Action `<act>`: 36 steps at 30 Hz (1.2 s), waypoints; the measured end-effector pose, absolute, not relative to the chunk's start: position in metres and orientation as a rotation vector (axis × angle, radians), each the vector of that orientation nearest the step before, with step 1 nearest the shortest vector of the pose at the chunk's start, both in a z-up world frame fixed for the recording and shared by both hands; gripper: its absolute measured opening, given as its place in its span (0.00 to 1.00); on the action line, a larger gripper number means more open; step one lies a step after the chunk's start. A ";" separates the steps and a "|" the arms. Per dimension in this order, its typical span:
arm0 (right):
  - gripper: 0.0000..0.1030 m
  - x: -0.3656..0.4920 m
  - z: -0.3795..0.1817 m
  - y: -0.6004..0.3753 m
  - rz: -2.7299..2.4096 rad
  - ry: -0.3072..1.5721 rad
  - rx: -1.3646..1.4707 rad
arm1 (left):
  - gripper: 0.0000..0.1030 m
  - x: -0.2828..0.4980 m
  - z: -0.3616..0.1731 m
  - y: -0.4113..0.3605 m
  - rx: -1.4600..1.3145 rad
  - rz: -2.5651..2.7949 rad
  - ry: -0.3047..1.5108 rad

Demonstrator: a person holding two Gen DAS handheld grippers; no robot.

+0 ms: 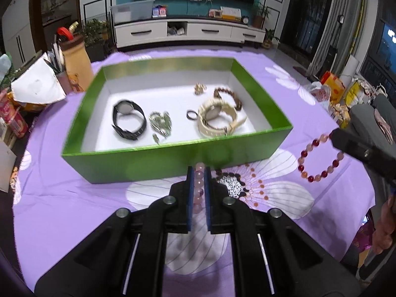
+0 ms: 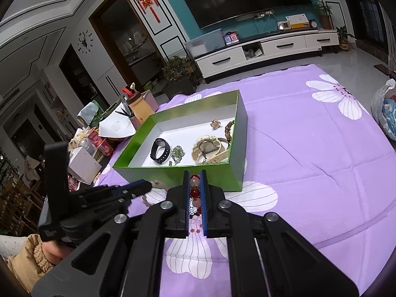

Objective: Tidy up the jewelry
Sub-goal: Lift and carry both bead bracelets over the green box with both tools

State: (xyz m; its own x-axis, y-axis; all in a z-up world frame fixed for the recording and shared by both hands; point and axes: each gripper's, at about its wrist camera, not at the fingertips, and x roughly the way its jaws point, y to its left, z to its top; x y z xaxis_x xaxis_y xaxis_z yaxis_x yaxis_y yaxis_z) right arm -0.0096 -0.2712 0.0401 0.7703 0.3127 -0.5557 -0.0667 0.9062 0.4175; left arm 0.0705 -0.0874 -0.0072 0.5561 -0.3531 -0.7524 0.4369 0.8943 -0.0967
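A green box (image 1: 173, 159) (image 2: 173, 173) with a white floor stands on the purple flowered cloth. Inside lie a black watch (image 1: 128, 120) (image 2: 160, 152), a green-stone piece (image 1: 160, 123), a cream watch (image 1: 216, 117) (image 2: 210, 148), a brown bead bracelet (image 1: 229, 96) and a small gold piece (image 1: 200, 89). My left gripper (image 1: 199, 173) is shut on a pale pink bead bracelet (image 1: 198, 185), just before the box's near wall. My right gripper (image 2: 195, 175) is shut on a red and pink bead bracelet (image 2: 194, 193) (image 1: 319, 159), which hangs in a loop right of the box.
Cluttered packets, a white carton (image 2: 84, 163) and a pen holder (image 1: 71, 59) crowd the table's left edge. Bags (image 1: 334, 89) lie off the right side. A person's hand and sleeve (image 2: 32, 255) hold the left gripper. A TV cabinet (image 1: 188, 31) stands beyond the table.
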 end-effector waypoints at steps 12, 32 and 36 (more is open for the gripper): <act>0.07 -0.014 0.058 -0.268 0.228 0.626 0.368 | 0.07 0.066 0.038 -0.064 0.086 -0.442 0.777; 0.07 0.010 0.088 -0.266 0.239 0.562 0.343 | 0.07 0.092 0.085 -0.060 0.065 -0.429 0.697; 0.07 0.020 0.092 -0.261 0.250 0.556 0.335 | 0.07 0.100 0.088 -0.060 0.071 -0.414 0.694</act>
State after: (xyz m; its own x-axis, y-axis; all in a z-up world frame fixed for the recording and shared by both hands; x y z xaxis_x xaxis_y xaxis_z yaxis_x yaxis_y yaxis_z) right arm 0.0201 -0.2609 0.0921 0.8215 0.3199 -0.4721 -0.1412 0.9162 0.3752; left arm 0.1000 -0.0597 0.0876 0.6909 -0.3468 -0.6343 0.3934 0.9165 -0.0726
